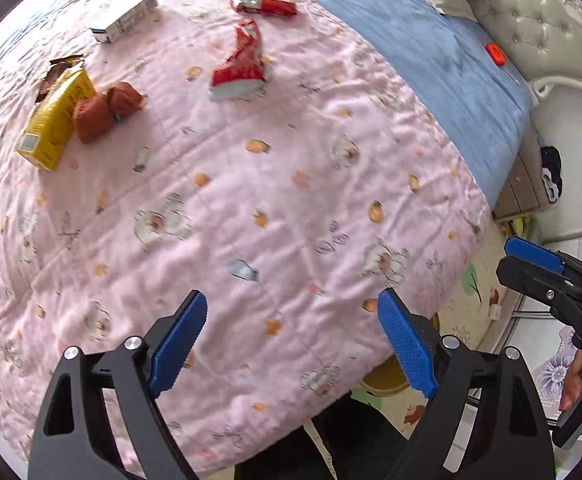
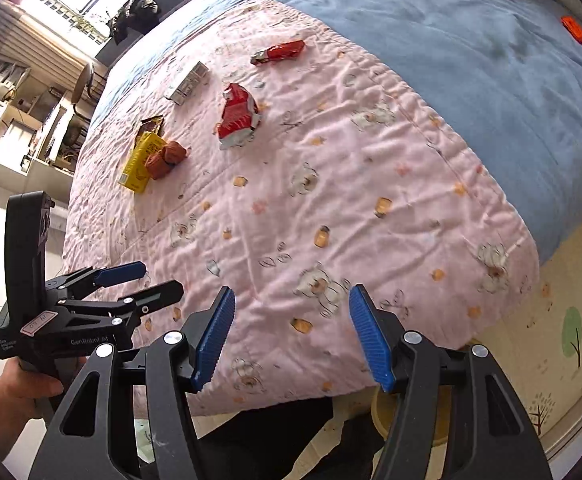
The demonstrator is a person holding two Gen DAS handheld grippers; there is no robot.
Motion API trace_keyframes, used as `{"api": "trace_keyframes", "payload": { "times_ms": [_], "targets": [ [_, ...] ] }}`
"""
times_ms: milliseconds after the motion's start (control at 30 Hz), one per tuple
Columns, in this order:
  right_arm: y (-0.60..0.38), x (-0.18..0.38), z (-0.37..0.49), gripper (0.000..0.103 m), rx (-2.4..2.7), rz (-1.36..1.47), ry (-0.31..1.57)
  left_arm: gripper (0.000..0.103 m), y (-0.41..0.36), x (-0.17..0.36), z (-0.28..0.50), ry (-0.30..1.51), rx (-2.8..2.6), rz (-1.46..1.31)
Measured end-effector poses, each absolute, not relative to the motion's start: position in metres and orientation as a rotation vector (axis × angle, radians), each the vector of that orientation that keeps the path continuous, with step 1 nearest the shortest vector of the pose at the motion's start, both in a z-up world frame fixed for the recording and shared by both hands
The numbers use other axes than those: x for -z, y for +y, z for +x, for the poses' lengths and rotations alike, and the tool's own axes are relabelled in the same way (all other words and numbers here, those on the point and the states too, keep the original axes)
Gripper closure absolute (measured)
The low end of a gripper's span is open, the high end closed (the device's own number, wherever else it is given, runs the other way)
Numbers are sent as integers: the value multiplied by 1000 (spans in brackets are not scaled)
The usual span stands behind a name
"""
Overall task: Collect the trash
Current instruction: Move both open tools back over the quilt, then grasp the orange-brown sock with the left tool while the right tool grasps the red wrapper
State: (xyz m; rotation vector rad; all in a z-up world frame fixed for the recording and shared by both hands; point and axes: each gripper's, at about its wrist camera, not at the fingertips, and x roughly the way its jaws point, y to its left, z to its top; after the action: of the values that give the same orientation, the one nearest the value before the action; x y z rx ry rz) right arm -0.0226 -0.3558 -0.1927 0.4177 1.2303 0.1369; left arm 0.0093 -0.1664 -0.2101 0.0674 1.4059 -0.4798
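Print on the white box (image 1: 127,21) is too small and blurred to be read in either view. The yellow carton (image 1: 53,120) is partly covered along its right side by two brown wrappers (image 1: 105,110); its label cannot be read. A dark torn wrapper (image 1: 57,76), just beyond the yellow carton, is mostly hidden behind it. The quilt (image 1: 271,200) pattern is motion-blurred in the left wrist view. A round tan object (image 2: 381,412) on the floor, below the near edge of the quilt, is largely hidden by the right gripper (image 2: 291,336); its kind cannot be told. In the left wrist view the right gripper's body is cut off by the picture's right edge. An orange object (image 2: 574,29) on the blue sheet, far right of the yellow carton, is too small to identify.
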Motion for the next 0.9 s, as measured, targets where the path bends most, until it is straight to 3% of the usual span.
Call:
{"api": "trace_keyframes", "payload": {
  "times_ms": [300, 467, 900],
  "targets": [
    [-306, 191, 39, 43, -167, 368, 1224, 16, -99, 211, 81, 1348, 375, 73],
    [-294, 191, 71, 30, -187, 357, 1205, 16, -87, 219, 115, 1341, 336, 82],
    [-300, 235, 169, 30, -222, 373, 1278, 16, -93, 274, 204, 1416, 266, 150]
  ]
}}
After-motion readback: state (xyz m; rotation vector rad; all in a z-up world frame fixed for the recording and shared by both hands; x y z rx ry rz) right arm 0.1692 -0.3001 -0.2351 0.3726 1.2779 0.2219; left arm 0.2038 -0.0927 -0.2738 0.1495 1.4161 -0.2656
